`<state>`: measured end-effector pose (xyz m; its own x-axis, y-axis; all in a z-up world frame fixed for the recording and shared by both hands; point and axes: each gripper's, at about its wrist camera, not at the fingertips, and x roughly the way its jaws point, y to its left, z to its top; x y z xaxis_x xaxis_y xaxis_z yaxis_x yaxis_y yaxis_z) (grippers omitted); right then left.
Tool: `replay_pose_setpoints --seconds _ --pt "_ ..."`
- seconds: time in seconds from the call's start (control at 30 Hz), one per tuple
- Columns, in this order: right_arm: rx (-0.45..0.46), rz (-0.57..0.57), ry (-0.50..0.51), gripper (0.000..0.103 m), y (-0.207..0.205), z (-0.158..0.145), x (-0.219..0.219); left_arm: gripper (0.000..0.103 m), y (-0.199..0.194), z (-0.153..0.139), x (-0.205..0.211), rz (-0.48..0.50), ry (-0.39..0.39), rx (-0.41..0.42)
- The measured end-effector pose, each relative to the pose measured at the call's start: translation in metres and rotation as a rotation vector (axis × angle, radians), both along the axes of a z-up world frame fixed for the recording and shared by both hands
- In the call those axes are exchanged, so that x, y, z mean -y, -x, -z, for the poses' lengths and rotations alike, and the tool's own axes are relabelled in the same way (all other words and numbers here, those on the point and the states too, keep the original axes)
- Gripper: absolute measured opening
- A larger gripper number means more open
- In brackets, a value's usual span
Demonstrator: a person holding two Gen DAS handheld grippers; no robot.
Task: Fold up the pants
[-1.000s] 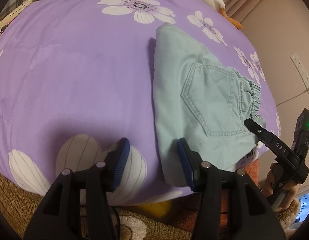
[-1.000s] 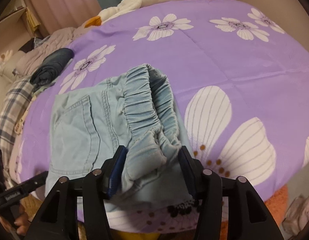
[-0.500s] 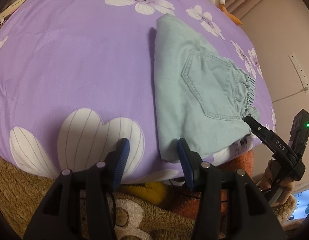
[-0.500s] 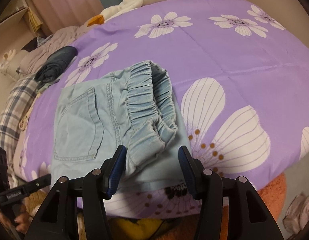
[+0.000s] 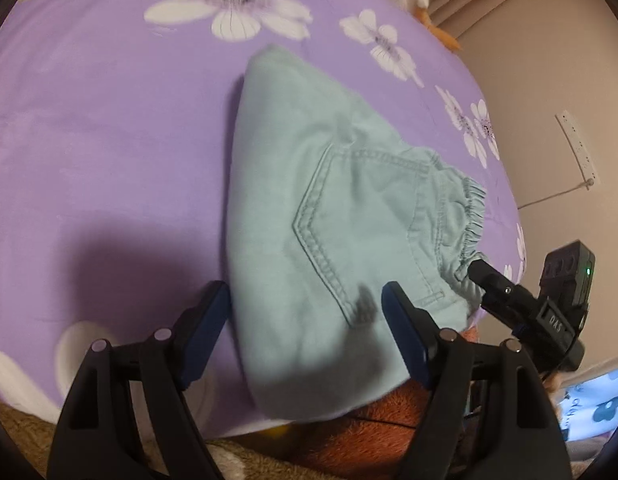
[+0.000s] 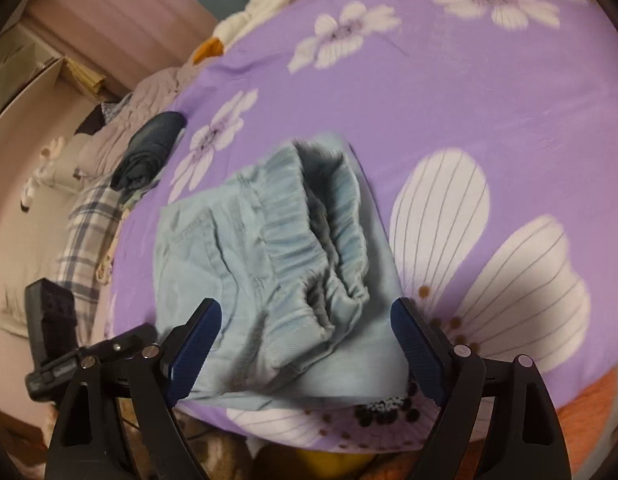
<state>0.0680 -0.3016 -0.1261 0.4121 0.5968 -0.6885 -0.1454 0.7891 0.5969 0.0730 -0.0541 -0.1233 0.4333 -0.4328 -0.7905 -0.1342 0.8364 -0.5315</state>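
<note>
The pale mint-green pants (image 5: 321,216) lie folded in a compact stack on the purple flowered bedsheet (image 5: 109,140), back pocket up, elastic waistband at the right. They also show in the right wrist view (image 6: 269,264), waistband toward me. My left gripper (image 5: 305,320) is open, its jaws straddling the near left corner of the stack. My right gripper (image 6: 305,336) is open, its jaws either side of the waistband end. Neither holds cloth. The right gripper also shows in the left wrist view (image 5: 525,308).
A dark folded garment (image 6: 149,152), a plaid cloth (image 6: 89,232) and grey bedding lie at the far left of the bed. A white plush toy (image 6: 265,12) sits at the back. An orange-brown furry rug (image 5: 369,432) lies below the bed's near edge. A wall stands at the right.
Both grippers have moved forward over the folded pants and their jaws stand wider apart. The pants now lie between the jaws of each gripper.
</note>
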Motion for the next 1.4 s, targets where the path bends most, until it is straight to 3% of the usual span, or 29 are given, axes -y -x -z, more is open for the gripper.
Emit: replay_pose_setpoints --seconds 0.27,0.37,0.4,0.57,0.7,0.87,1.0,1.17,1.33,1.4 --pt "0.011 -0.051 -0.042 0.084 -0.021 0.003 -0.010 0.069 -0.027 0.005 0.005 0.033 0.046 0.045" --pt "0.027 -0.044 -0.015 0.070 -0.029 0.004 -0.019 0.054 -0.034 0.005 0.008 0.032 0.019 0.051" --pt "0.029 -0.042 -0.006 0.057 -0.030 0.005 -0.022 0.049 -0.036 0.006 0.009 0.027 0.017 0.048" --pt "0.089 -0.017 0.092 0.042 -0.014 -0.011 -0.032 0.028 -0.026 -0.005 0.008 -0.055 0.006 0.047" --pt "0.170 -0.021 0.110 0.036 0.003 -0.035 -0.031 0.023 -0.013 -0.027 0.013 -0.063 -0.011 0.094" --pt "0.232 0.006 0.126 0.036 0.011 -0.056 -0.028 0.023 -0.003 -0.054 0.014 -0.027 0.016 0.151" --pt "0.275 0.006 0.112 0.036 0.008 -0.069 -0.033 0.023 0.000 -0.072 0.020 -0.013 -0.050 0.198" --pt "0.331 -0.003 0.128 0.036 0.001 -0.082 -0.040 0.023 -0.003 -0.079 0.020 0.007 -0.051 0.224" --pt "0.209 -0.029 0.115 0.036 -0.013 -0.053 -0.045 0.023 -0.011 -0.057 0.009 -0.012 -0.050 0.158" --pt "0.140 -0.040 0.175 0.036 -0.019 -0.031 -0.051 0.024 -0.012 -0.044 0.005 -0.024 -0.072 0.124"
